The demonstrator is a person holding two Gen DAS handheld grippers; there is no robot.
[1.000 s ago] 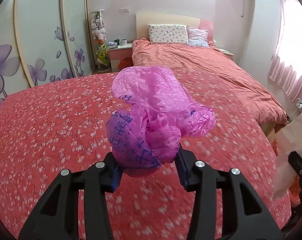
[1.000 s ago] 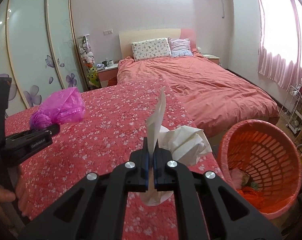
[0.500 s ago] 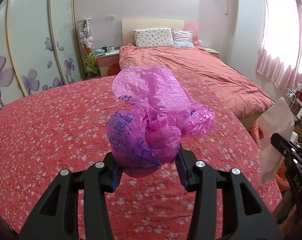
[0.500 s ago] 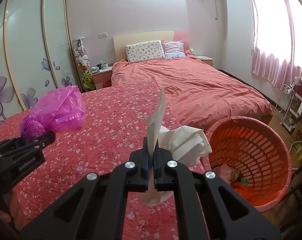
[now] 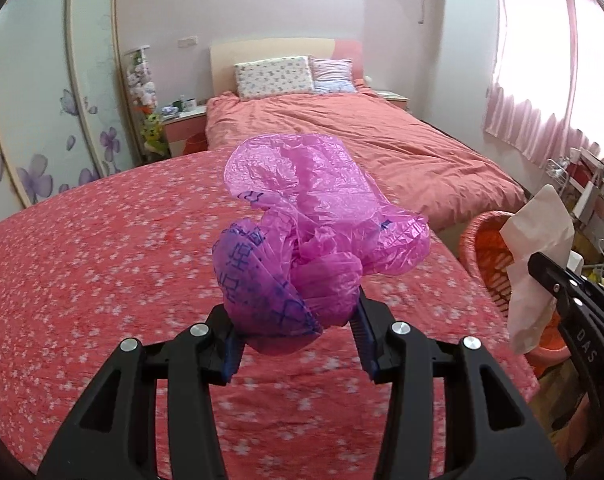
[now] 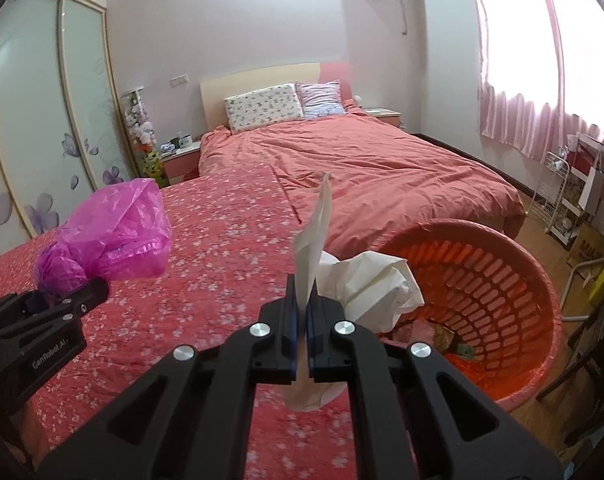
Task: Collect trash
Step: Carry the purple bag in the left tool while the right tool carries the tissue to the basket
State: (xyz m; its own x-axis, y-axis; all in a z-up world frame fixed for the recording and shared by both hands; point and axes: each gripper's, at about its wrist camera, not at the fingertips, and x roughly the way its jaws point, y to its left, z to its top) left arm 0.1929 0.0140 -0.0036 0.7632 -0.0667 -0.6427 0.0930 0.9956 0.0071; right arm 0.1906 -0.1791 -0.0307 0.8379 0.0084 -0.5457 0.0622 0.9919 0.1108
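Crumpled pink bag [image 5: 302, 248] w/ blue print, gripped.

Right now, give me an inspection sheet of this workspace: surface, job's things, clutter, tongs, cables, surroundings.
Surface: red quilt with white blossom print, spread over a bed.
Job's things: crumpled pink plastic bag with blue print; crumpled white tissue paper; orange slotted plastic basket on the floor beside the bed, some trash already inside.
Clutter: nothing seen on the quilt.
Tongs: left tongs shut on the bag; right tongs shut on the tissue, with the basket just right of them.
Cables: one cable running down the wall from the air conditioner.
Surroundings: salmon bed with two pillows, flower-printed wardrobe doors, pink curtains.
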